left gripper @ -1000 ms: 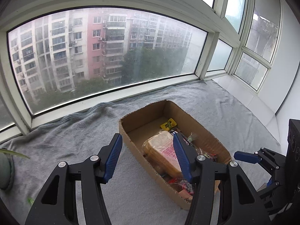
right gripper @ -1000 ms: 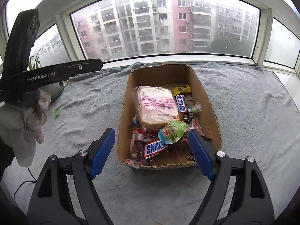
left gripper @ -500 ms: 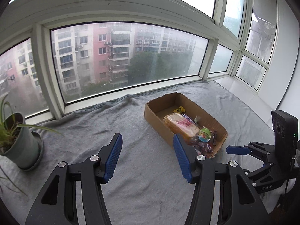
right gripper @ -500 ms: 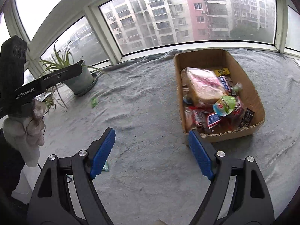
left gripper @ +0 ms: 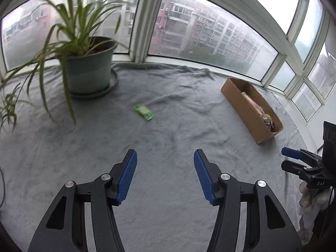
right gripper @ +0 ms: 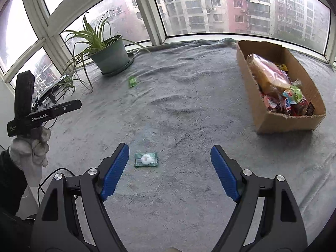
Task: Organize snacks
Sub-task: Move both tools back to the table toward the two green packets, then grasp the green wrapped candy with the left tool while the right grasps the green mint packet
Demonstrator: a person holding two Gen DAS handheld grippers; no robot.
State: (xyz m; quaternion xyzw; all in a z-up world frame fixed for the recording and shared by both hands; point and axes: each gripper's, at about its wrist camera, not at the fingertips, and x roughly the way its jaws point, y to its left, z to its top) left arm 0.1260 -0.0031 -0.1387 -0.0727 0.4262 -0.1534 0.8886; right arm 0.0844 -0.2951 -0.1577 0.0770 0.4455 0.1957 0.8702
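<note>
A cardboard box (right gripper: 287,119) full of snacks, with a bread pack (right gripper: 271,75) on top, stands at the right on the grey blanket; it also shows in the left wrist view (left gripper: 247,113). A green snack packet (left gripper: 143,112) lies on the blanket ahead of my left gripper (left gripper: 165,174), which is open and empty. The same packet shows small in the right wrist view (right gripper: 132,81). A teal wrapped candy (right gripper: 146,159) lies just ahead of my right gripper (right gripper: 169,173), near its left finger. That gripper is open and empty.
A potted spider plant (left gripper: 88,69) stands at the back left by the window, also in the right wrist view (right gripper: 111,56). The grey blanket (right gripper: 189,96) covers the sill. Cables (right gripper: 48,96) lie at the far left edge.
Both grippers have swung left and back from the box. The box has slid to the right of both views. The plant, the green packet and the teal candy have come into view.
</note>
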